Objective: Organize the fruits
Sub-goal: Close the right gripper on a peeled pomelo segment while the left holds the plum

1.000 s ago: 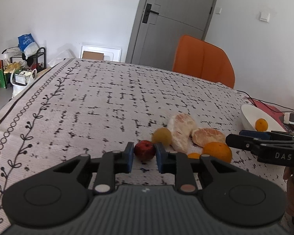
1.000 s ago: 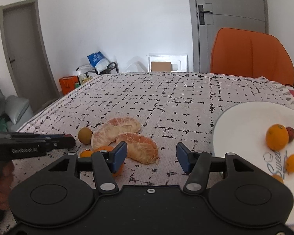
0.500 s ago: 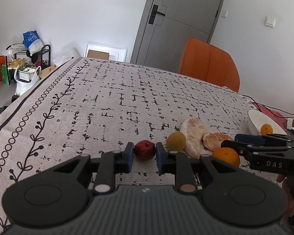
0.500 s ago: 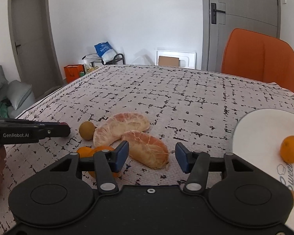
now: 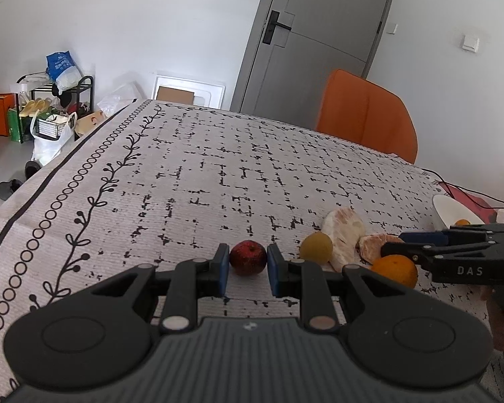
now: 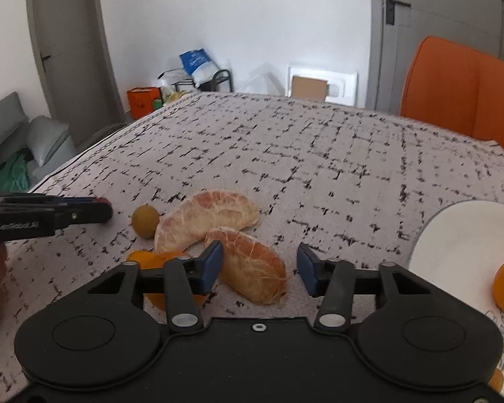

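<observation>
Fruit cluster [image 6: 205, 216] between both tools

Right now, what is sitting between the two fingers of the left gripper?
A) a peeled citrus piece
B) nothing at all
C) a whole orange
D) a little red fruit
D: in the left wrist view the left gripper has its blue pads closed against both sides of the little red fruit, while the whole orange lies off to the right.

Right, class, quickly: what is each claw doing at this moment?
Left claw: shut on the red fruit.
Right claw: open, holding nothing, around a peeled segment.
</observation>
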